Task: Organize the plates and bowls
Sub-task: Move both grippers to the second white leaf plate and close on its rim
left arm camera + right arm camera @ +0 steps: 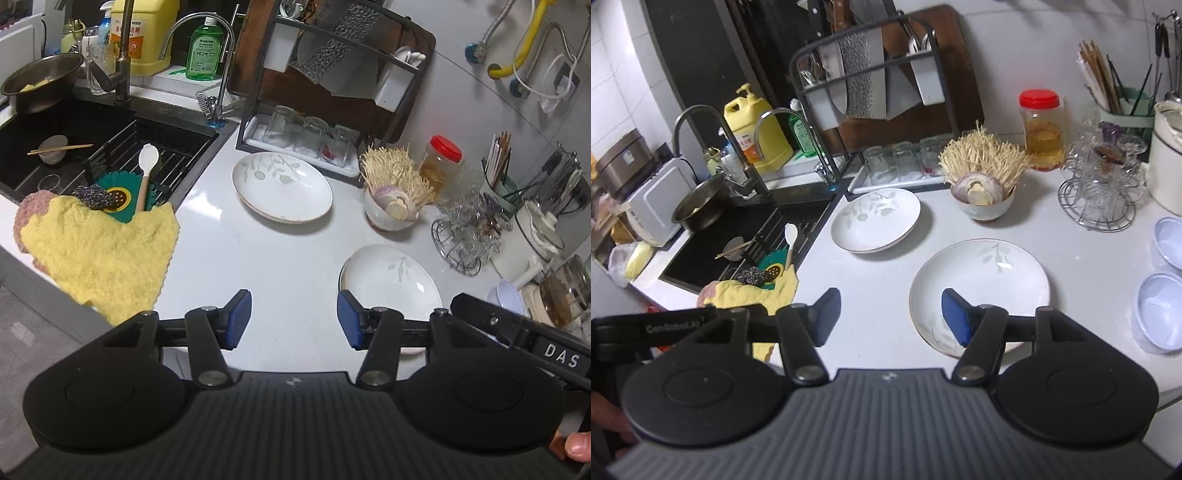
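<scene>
Near plate [982,280] sits flat on the counter [886,273], far plate [875,219] further back to its left by the glass tray [886,182]. Right gripper [890,317] released, right pad over the near plate's rim, nothing held. Left gripper [294,319] also released, empty. Two pale bowls [1161,310] far right.

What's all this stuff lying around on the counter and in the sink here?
plates: two, white with leaf print, on the counter, apart
bowl of mushrooms: one, white, behind the near plate
small bowls: two, pale blue, right edge of counter
jar: one, red lid, by the back wall
glasses: three, clear, upside down on the rack tray
cloth: one, yellow, over the sink edge
spoon: one, white, in the sink
left gripper: black, blue pads, open, empty
right gripper: same, open, empty
</scene>
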